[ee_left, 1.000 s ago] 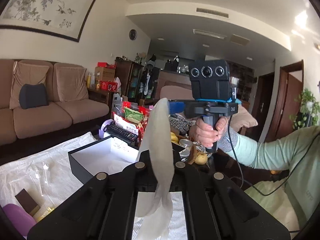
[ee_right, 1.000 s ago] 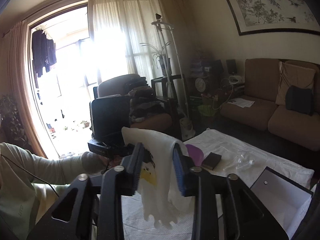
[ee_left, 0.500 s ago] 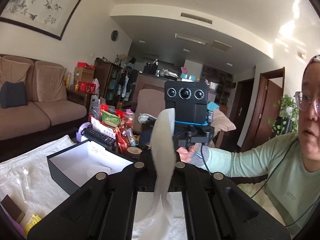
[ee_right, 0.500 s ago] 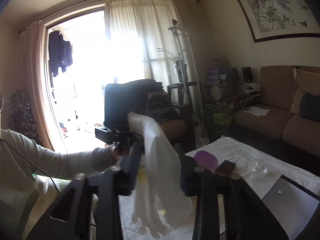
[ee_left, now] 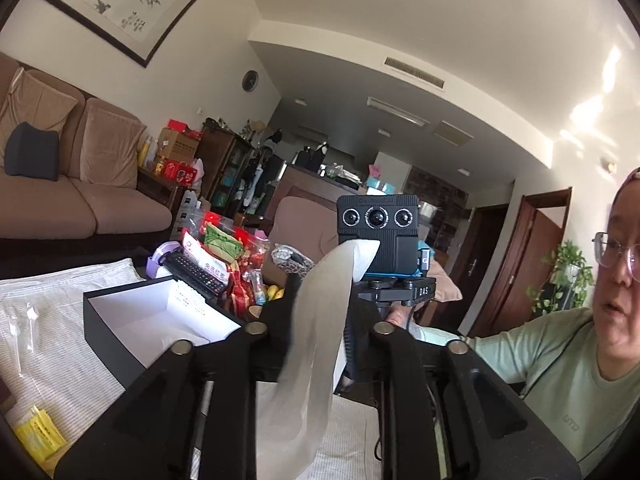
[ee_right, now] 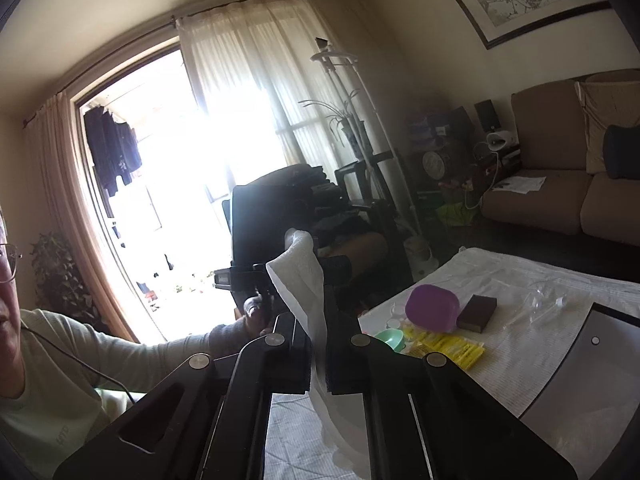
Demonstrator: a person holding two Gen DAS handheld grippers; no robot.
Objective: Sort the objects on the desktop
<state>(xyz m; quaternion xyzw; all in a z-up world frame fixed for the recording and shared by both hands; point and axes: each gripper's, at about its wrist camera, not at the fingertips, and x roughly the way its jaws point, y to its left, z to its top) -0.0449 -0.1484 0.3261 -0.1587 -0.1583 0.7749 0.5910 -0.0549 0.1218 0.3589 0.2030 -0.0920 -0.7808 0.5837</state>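
Observation:
A white tissue (ee_left: 316, 340) is stretched in the air between both grippers, well above the table. My left gripper (ee_left: 318, 320) is shut on one end of it. My right gripper (ee_right: 318, 320) is shut on the other end of the tissue (ee_right: 304, 292), whose loose part hangs down between the fingers. The two grippers face each other; the right one's camera block (ee_left: 376, 236) shows just beyond the tissue. An open black box with a white inside (ee_left: 132, 316) stands on the white cloth at lower left.
On the cloth lie a purple case (ee_right: 432, 308), a brown block (ee_right: 478, 312), yellow packets (ee_right: 448, 348), a mint bowl (ee_right: 390, 338) and clear plastic wrap (ee_right: 540, 304). The black box's lid (ee_right: 580, 360) lies at right. Snack bags and a remote (ee_left: 192, 272) crowd behind the box.
Both grippers have risen and tilted upward with the tissue held between them. The right gripper has shut tighter on the tissue, which is now pulled more taut.

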